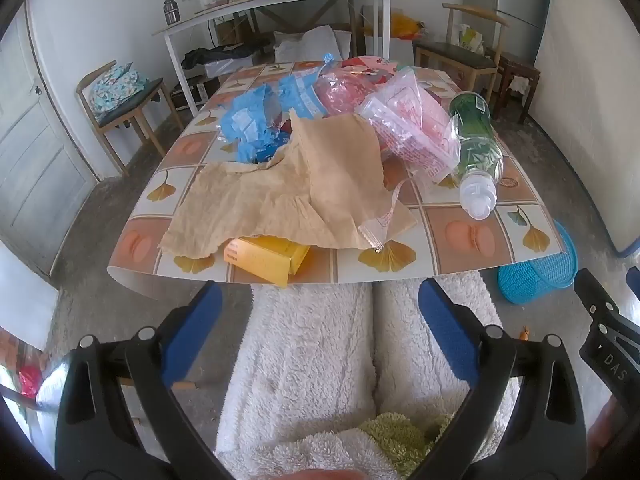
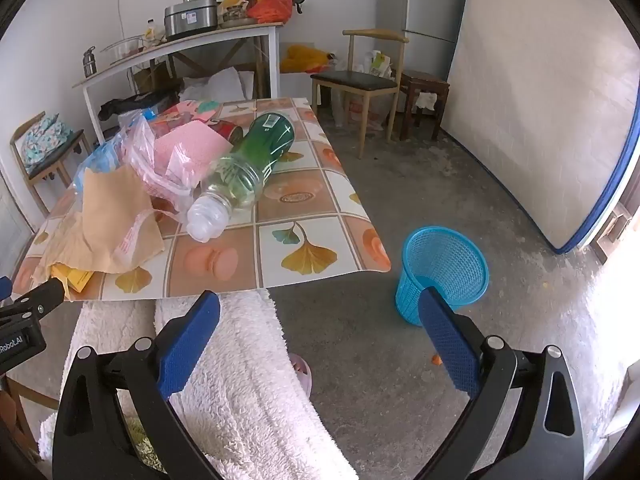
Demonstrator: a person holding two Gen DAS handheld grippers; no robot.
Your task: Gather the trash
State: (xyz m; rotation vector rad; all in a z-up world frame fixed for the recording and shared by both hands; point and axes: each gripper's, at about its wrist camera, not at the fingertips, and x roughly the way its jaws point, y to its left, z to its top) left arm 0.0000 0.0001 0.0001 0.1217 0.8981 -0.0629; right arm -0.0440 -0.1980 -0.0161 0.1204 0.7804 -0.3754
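A pile of trash lies on the patterned table [image 1: 468, 236]: a crumpled tan paper [image 1: 280, 188], a yellow box [image 1: 266, 258] under it, blue plastic wrap [image 1: 252, 128], pink plastic bags [image 1: 408, 128] and a green plastic bottle [image 1: 478, 148] on its side. The bottle [image 2: 244, 172] and tan paper [image 2: 108, 216] also show in the right wrist view. A blue mesh bin [image 2: 442, 272] stands on the floor right of the table. My left gripper [image 1: 318, 316] is open and empty, below the table's near edge. My right gripper [image 2: 318, 320] is open and empty, between table and bin.
White fleece-clad legs [image 1: 320, 360] fill the space under both grippers. Wooden chairs [image 2: 368, 84] stand beyond the table, and one chair [image 1: 120, 108] at its left. A white side table [image 1: 280, 4] with a cooker stands at the back wall. A leaning mattress [image 2: 540, 100] lines the right.
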